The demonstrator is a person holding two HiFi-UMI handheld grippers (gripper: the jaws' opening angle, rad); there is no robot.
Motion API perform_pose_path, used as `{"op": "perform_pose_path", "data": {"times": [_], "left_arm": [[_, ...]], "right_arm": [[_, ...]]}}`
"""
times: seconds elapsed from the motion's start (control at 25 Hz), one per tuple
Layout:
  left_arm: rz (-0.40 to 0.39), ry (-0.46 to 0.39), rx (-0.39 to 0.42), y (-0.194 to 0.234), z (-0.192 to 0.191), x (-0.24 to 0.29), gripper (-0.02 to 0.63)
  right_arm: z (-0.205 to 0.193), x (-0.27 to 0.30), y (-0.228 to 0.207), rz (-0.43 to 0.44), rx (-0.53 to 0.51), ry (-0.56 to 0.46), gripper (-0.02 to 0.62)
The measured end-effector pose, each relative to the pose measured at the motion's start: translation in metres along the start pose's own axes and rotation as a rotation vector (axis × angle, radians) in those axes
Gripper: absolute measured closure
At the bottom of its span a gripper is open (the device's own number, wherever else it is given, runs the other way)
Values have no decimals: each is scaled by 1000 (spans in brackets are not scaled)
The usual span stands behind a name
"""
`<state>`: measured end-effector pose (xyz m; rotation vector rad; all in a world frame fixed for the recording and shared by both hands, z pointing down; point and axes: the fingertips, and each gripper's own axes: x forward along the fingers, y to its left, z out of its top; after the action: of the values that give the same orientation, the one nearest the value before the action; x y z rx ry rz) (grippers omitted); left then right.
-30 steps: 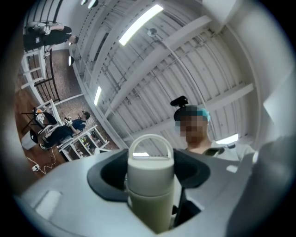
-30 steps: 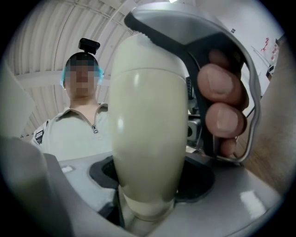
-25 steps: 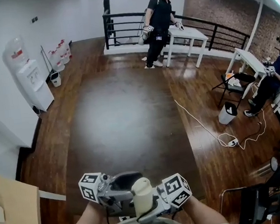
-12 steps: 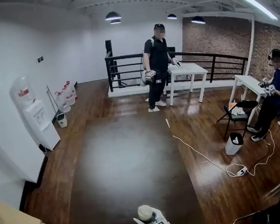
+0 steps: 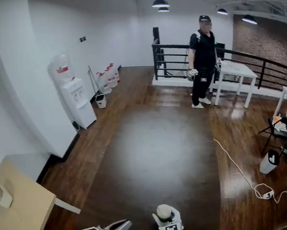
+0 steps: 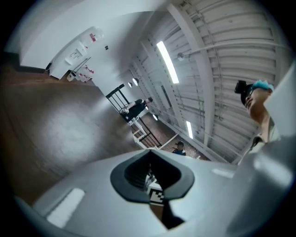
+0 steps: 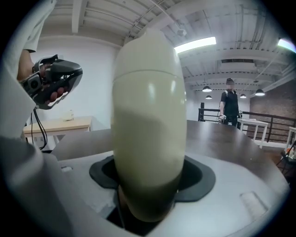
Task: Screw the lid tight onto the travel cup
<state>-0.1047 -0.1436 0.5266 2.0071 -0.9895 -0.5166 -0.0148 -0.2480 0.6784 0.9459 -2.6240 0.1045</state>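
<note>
**Travel cup held for tightening of the lid.** The cream travel cup (image 7: 148, 125) is shown clamped roughly upright between the jaws of the right gripper (image 5: 166, 221). The jaws are spread wide by the cup's body, and the pads are pressed against its lower part. The domed lid (image 7: 147, 48) is seated on top of the cup, above the jaws, and a fine seam marks where it meets the body. Whether the thread is fully run home cannot be told.

The left gripper (image 5: 122, 226) is held just to the left of the right gripper, apart from the cup and lid. Its jaws have just been closed together, and nothing is held between them.

Beyond both grippers a dark wooden floor (image 5: 137, 153) is seen. A light wooden table (image 5: 21, 211) lies on the left gripper's side, and a standing person (image 5: 202, 54) is seen well ahead by a black railing (image 5: 170, 58).

The step in hand is judged to be the approach to the tightening turn: the cup is secured and the lid is set in place, but the lid is not yet gripped.

For the next move:
- The left jaws would have to be opened, brought over the lid and closed on its sides.
- A twist would then have to be applied in the tightening direction.
- The cup would have to be kept from turning by a firm right-hand grip.
- The smooth, rounded lid is judged likely to slip under light pressure.
</note>
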Motion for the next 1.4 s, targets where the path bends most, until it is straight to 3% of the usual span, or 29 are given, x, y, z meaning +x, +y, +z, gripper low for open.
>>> {"op": "perform_pose_path", "data": {"times": [0.16,0.48,0.76,1.08,1.24,1.4], "left_arm": [[52,-4,46,6,1,-5,603],[56,-67,22,-11,-3,-10,604],[17,-86,17,-30,-1,-23,603],[-66,-45,26,-28,17,-7,603],[-94,1,94,-30,12,3,603],[-60,57,247,-30,5,5,604]], "right_arm": [[3,-4,-3,-13,16,-15,294],[11,-15,-4,4,4,15,293],[16,-39,4,27,22,72,262],[13,-61,3,-54,84,170,241],[4,-96,1,-135,159,196,242],[18,-137,9,-229,282,153,242]]}}
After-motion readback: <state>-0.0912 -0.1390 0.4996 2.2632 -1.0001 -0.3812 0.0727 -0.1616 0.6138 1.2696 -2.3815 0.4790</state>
